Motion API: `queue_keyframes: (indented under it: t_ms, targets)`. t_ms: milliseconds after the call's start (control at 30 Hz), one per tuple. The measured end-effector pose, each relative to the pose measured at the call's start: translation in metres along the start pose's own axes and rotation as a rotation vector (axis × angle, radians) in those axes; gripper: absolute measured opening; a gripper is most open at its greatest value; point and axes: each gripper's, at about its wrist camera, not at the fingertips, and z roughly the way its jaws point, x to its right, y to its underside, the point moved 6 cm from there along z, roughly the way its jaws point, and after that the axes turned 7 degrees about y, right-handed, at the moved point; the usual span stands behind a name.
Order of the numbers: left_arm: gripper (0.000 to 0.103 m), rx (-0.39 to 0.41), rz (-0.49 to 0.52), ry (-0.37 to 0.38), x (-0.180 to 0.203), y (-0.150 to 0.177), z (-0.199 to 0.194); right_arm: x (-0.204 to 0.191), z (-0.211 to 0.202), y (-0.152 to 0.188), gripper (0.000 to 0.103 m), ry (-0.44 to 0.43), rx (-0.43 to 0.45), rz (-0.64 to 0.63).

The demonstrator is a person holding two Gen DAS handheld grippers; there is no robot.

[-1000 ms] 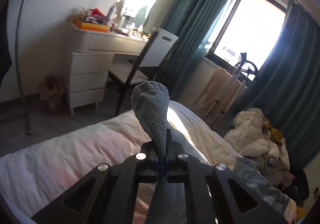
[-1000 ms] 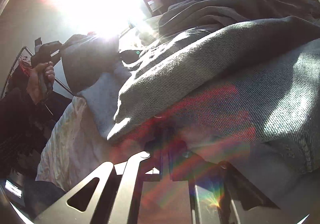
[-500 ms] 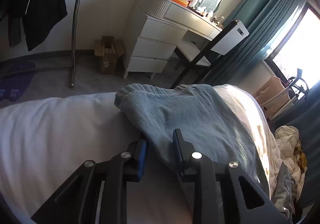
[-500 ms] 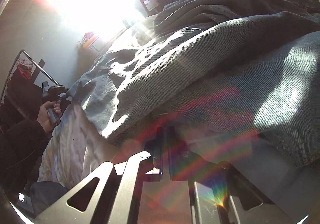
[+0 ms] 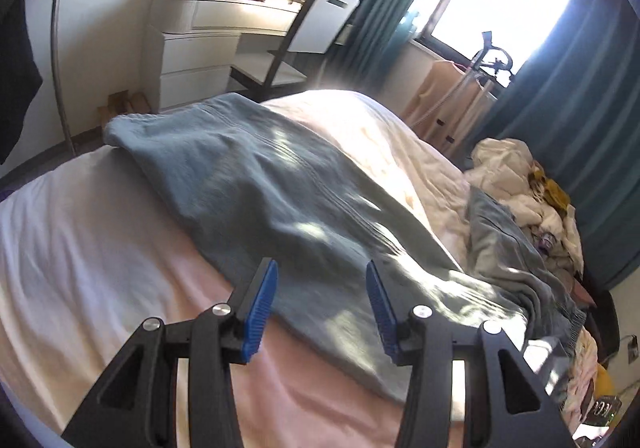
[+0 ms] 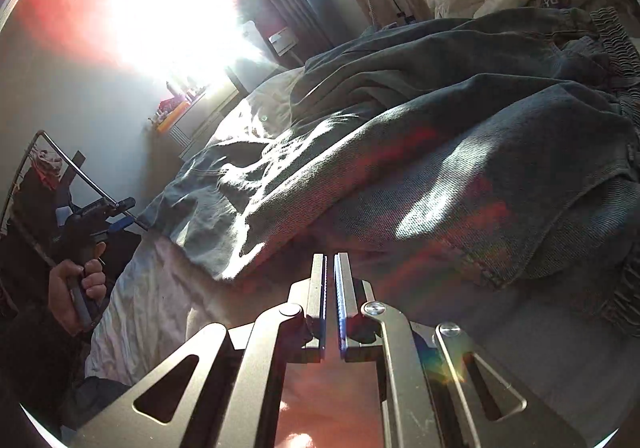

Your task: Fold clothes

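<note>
A pair of blue-grey jeans [image 5: 280,188] lies stretched along the pale bed [image 5: 80,248], its leg end toward the dresser. My left gripper [image 5: 320,268] hovers just above the near edge of that leg. Its blue pads are apart and still opening, with nothing between them. In the right wrist view the jeans [image 6: 440,136] lie folded over in thick layers. My right gripper [image 6: 330,258] is shut at their near edge, and I see no cloth between its pads. A hand [image 6: 76,288] holds the left gripper [image 6: 116,216] at the far left, beyond the bed.
A white dresser [image 5: 192,44] and a chair [image 5: 288,48] stand beyond the bed's end, with a metal rack pole [image 5: 56,48] on the left. A pile of crumpled clothes [image 5: 520,176] lies at the right under teal curtains [image 5: 580,108]. Sun glare washes out the right view's upper left.
The left gripper held the jeans leg up, then laid it on the bed, let go and drew back with its jaws spreading. The right gripper stayed shut and rose a little.
</note>
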Motion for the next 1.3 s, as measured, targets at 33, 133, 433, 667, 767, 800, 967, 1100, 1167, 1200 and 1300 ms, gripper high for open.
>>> queue_keyframes:
  t_ms: [33, 133, 433, 667, 767, 800, 967, 1100, 1167, 1200, 1300]
  targets:
    - [0.047, -0.01, 0.018, 0.015, 0.015, 0.007, 0.0, 0.006, -0.006, -0.001, 0.005, 0.003, 0.004, 0.012]
    - [0.047, -0.045, 0.109, 0.033, 0.062, 0.025, 0.003, 0.02, -0.02, -0.002, 0.005, 0.009, 0.015, 0.068]
    - [0.047, -0.138, 0.255, 0.038, 0.168, 0.097, 0.017, 0.074, -0.046, 0.01, 0.008, -0.032, 0.004, 0.373]
    - [0.047, -0.203, 0.353, 0.035, 0.19, 0.151, 0.051, 0.122, -0.046, 0.028, 0.037, -0.037, 0.02, 0.642]
    - [0.047, -0.219, 0.361, 0.03, 0.182, 0.157, 0.061, 0.135, -0.035, 0.032, 0.055, -0.092, 0.027, 0.773]
    - [0.047, -0.216, 0.376, 0.021, 0.181, 0.157, 0.064, 0.138, -0.031, 0.034, 0.061, -0.106, 0.03, 0.814]
    - [0.047, -0.198, 0.387, 0.01, 0.179, 0.149, 0.077, 0.158, -0.019, 0.034, 0.071, -0.132, 0.074, 0.948]
    - [0.047, -0.186, 0.405, 0.017, 0.181, 0.146, 0.081, 0.176, -0.021, 0.023, 0.071, -0.131, 0.129, 0.964]
    - [0.047, -0.18, 0.416, 0.004, 0.179, 0.144, 0.083, 0.183, -0.021, 0.02, 0.071, -0.11, 0.13, 0.951]
    - [0.047, -0.178, 0.421, -0.001, 0.179, 0.143, 0.083, 0.186, -0.022, 0.019, 0.07, -0.104, 0.134, 0.954]
    - [0.047, -0.18, 0.41, 0.005, 0.177, 0.141, 0.083, 0.194, -0.023, 0.018, 0.059, -0.09, 0.148, 0.969]
